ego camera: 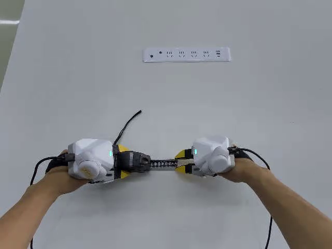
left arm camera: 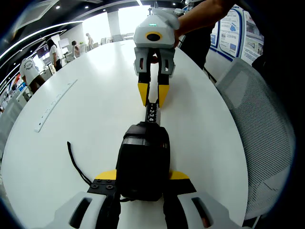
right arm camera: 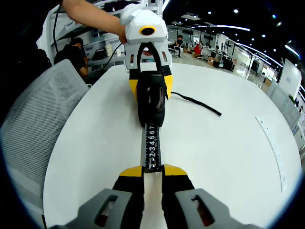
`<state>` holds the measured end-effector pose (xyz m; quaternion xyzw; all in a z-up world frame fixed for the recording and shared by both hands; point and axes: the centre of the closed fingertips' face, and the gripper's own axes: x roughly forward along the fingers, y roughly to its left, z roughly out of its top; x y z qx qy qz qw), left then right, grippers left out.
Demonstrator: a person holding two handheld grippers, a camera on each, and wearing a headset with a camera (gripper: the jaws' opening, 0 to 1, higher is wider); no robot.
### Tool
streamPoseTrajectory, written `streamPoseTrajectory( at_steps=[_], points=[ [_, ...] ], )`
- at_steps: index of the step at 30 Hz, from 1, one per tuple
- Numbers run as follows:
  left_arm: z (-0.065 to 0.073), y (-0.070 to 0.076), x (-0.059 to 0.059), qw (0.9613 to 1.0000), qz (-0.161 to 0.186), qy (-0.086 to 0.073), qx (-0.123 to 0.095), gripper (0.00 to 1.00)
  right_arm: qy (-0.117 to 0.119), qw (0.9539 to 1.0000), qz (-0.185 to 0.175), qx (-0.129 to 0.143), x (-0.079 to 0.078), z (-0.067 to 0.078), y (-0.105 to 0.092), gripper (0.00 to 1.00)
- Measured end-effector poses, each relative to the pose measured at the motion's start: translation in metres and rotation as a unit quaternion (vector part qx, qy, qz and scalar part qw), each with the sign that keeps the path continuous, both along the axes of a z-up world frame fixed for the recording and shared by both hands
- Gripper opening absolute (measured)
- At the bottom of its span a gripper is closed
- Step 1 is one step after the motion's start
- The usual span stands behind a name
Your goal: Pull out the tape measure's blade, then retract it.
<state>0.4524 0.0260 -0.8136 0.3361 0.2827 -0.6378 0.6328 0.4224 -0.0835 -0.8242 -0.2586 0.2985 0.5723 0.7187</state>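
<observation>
The left gripper (ego camera: 124,162) is clamped across the black tape measure (ego camera: 136,162). Its yellow-tipped jaws are parted just to the case's width and press on both flanks. The case sits low over the white table (ego camera: 171,104), near the person and a little left of centre. The right gripper (ego camera: 182,162) faces it from the right, its jaws almost together and pinched on the tip of the blade (ego camera: 163,164). A short numbered stretch of blade runs straight between the two grippers. Bare tabletop spreads to the left and right of both hands and on toward the far side. There a white power strip (ego camera: 187,54) lies well apart from the work. A black strap (ego camera: 127,124) trails from the case toward the far side and lies loose on the surface. In the gripper views the table's rounded near edge curves past, with a grey mesh chair (left arm camera: 257,119) just beside it. The table's left edge cuts the far left corner of the head view. The surface is plain, matte and evenly lit. Around it is an open office with ceiling spotlights, wall posters and people at desks in the distance.
</observation>
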Motion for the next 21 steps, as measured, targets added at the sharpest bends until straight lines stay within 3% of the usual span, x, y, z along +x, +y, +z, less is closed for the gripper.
streamPoseTrajectory(
  at_steps=[21],
  points=[
    [0.001, -0.001, 0.0, 1.0, 0.001, 0.001, 0.0, 0.31, -0.001, 1.0, -0.001, -0.006, -0.003, -0.001, -0.017, 0.11]
  ],
)
